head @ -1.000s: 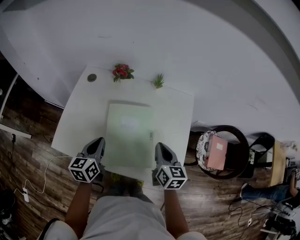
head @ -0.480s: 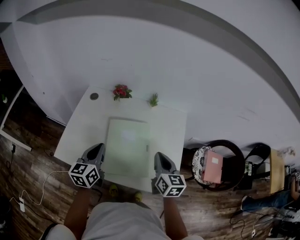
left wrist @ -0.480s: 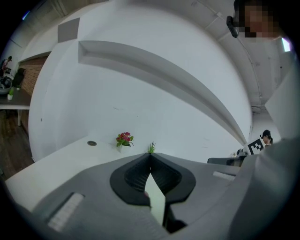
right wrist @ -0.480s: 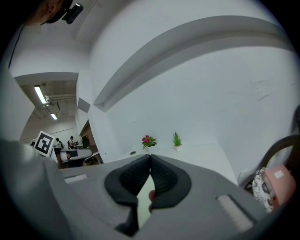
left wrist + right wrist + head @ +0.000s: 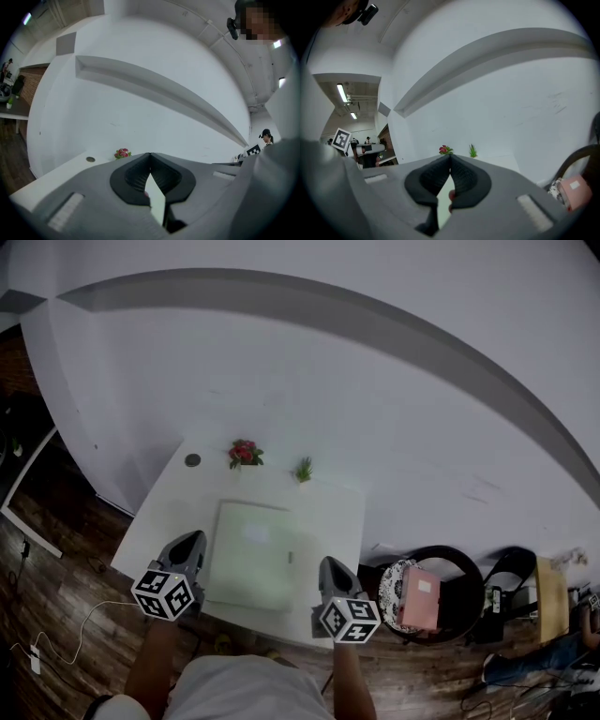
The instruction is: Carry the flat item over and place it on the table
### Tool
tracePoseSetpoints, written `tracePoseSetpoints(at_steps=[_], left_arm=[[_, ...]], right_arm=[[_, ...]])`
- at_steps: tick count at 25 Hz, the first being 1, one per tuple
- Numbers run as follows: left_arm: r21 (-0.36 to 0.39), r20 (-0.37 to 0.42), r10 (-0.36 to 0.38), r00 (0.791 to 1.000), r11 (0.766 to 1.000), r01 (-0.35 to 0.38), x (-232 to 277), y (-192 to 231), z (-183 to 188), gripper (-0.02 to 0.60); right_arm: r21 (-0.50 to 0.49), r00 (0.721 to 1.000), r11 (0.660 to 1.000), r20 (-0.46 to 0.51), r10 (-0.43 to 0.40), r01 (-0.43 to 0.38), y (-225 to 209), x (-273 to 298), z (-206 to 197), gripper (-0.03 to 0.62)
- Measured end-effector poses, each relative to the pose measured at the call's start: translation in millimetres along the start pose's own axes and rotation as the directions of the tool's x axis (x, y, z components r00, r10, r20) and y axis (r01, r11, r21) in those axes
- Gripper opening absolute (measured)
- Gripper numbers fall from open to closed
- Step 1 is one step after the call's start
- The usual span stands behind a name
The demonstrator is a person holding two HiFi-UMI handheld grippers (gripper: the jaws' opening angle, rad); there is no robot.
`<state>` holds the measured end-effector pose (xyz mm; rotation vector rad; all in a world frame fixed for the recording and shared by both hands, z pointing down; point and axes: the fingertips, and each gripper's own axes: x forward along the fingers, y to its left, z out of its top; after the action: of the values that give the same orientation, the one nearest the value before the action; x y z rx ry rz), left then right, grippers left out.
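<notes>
The flat item (image 5: 251,554) is a pale green board lying level over the white table (image 5: 159,531). Its near edge reaches the table's front edge. I cannot tell whether it rests on the top. My left gripper (image 5: 192,542) is shut on its near left side and my right gripper (image 5: 330,568) on its near right side. In the left gripper view the gripper (image 5: 150,157) is closed, with a pale strip of the item (image 5: 156,202) between the jaws. The right gripper view shows the same: the gripper (image 5: 450,158) is closed on the item's pale edge (image 5: 441,206).
Red flowers (image 5: 244,453), a small green plant (image 5: 303,469) and a dark round disc (image 5: 192,460) stand along the table's far edge by the white wall. A round chair holding a pink box (image 5: 417,596) stands to the right. A white cable (image 5: 56,634) lies on the wooden floor at left.
The head view has tilted up toward the wall, so the table and item sit lower and smaller in frame. Both grippers keep their hold on the item's near sides.
</notes>
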<state>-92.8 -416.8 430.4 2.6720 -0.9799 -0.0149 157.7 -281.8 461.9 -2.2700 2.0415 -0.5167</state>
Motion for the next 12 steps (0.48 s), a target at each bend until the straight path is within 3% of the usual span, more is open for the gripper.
tracePoseSetpoints(at_steps=[12], left_arm=[[0.056, 0.050, 0.020, 0.999, 0.998, -0.023, -7, -4, 30, 0.008]], right_arm=[[-0.062, 0.999, 0.998, 0.049, -0.002, 0.005, -7, -6, 35, 0.003]])
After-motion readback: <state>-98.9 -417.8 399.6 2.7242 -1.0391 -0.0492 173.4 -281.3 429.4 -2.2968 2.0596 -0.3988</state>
